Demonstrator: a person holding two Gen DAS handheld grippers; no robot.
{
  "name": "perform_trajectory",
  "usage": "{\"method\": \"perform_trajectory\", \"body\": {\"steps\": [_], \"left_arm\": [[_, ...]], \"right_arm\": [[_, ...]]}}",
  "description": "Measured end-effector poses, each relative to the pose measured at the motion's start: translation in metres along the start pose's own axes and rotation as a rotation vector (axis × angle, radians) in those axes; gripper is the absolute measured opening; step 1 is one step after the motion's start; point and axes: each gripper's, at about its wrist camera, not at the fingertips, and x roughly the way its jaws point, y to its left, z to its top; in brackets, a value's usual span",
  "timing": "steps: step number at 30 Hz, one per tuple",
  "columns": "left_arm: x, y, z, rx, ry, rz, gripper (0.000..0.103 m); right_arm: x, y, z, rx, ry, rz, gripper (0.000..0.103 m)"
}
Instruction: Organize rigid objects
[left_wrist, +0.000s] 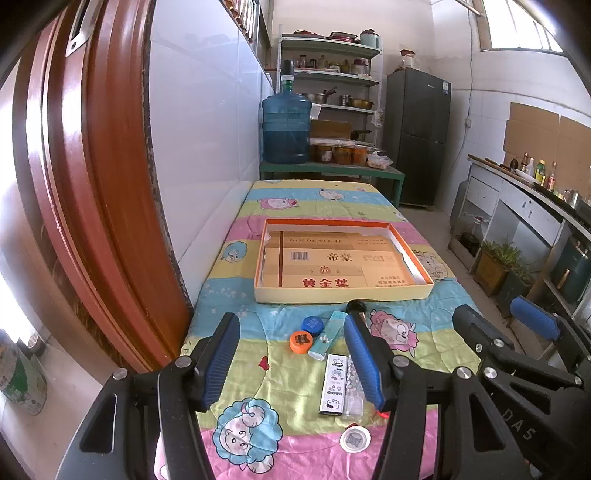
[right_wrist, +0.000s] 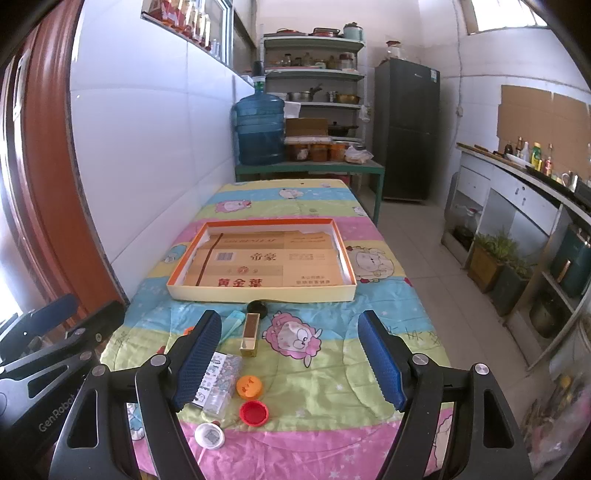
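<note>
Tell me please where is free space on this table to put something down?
The shallow box holds only its cardboard liner. The quilt right of the red cap and orange cap, toward the table's right edge, is bare. It is crowded between the box's near wall and the caps, around the matchbox.

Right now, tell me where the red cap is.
The red cap shows only in the right wrist view, near the cloth's front edge, just in front of the orange cap and right of the white cap, between the open right gripper's fingers.
</note>
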Motion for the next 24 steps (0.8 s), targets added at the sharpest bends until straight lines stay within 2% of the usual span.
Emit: {"method": "perform_trajectory", "body": {"steps": [24], "left_arm": [[0.0011, 0.003, -0.0007, -0.004, 0.007, -0.004, 0.059]], "right_arm": [[0.0006, 0.0053, 0.0017, -0.015, -0.001, 0.015, 0.078]]}}
